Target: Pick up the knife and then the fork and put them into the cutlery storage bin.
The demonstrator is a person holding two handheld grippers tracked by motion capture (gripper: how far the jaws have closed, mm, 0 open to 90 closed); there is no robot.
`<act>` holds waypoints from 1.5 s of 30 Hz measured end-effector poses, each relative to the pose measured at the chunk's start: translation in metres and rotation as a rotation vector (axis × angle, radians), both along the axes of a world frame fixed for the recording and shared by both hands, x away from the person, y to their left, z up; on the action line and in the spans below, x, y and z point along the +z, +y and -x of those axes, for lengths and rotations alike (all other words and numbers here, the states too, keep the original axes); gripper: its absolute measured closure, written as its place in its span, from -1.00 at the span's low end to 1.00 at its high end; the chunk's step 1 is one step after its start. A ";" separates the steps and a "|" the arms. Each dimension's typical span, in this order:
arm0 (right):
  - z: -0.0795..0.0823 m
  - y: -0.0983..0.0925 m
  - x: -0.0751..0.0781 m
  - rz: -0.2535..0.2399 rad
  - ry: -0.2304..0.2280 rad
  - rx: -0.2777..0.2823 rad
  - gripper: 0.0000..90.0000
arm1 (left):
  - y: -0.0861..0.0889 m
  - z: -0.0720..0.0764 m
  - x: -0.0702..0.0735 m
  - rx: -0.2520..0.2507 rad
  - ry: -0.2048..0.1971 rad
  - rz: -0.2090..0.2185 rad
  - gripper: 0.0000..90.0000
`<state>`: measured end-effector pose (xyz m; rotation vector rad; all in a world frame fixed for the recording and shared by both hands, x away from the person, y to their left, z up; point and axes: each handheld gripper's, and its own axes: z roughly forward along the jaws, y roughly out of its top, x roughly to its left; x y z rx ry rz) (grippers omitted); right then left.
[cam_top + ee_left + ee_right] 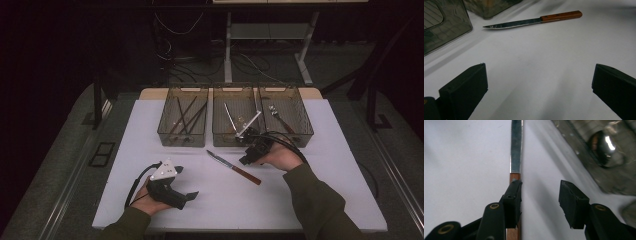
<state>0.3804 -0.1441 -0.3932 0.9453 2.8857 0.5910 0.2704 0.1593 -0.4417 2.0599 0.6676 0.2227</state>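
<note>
Step in hand: R gripper [540, 195] approaching knife [233, 167] for pickup. Knife lies flat on white table [320, 200], near side of middle bin [235, 137], wooden handle toward R. R jaws part open, holding nothing; handle sits under one jaw, not between them. Next move needs a sideways shift to straddle handle, then close. L gripper [539, 87] rests low at near-left, jaws wide, empty.

Left hand-held gripper [186, 196]: held low in the left hand [150, 200], jaws spread wide with nothing between them. Right hand-held gripper [540, 195]: gripped by the right hand [280, 157], forearm angled inward, jaws partly apart (nothing clamped).
</note>
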 end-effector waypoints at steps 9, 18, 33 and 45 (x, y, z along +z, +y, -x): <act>0.001 0.033 -0.013 0.100 0.059 0.088 0.28 | 0.000 0.000 0.001 -0.007 -0.003 0.000 -1.00; 0.002 0.049 -0.023 0.214 0.083 0.138 0.45 | 0.000 0.000 0.001 -0.008 -0.004 -0.002 -1.00; 0.004 0.057 -0.024 0.291 0.057 0.172 0.72 | 0.000 0.001 0.001 -0.008 -0.005 -0.001 -1.00; 0.004 0.046 -0.019 0.237 0.034 0.161 0.73 | 0.000 0.001 0.001 -0.010 -0.005 0.000 -1.00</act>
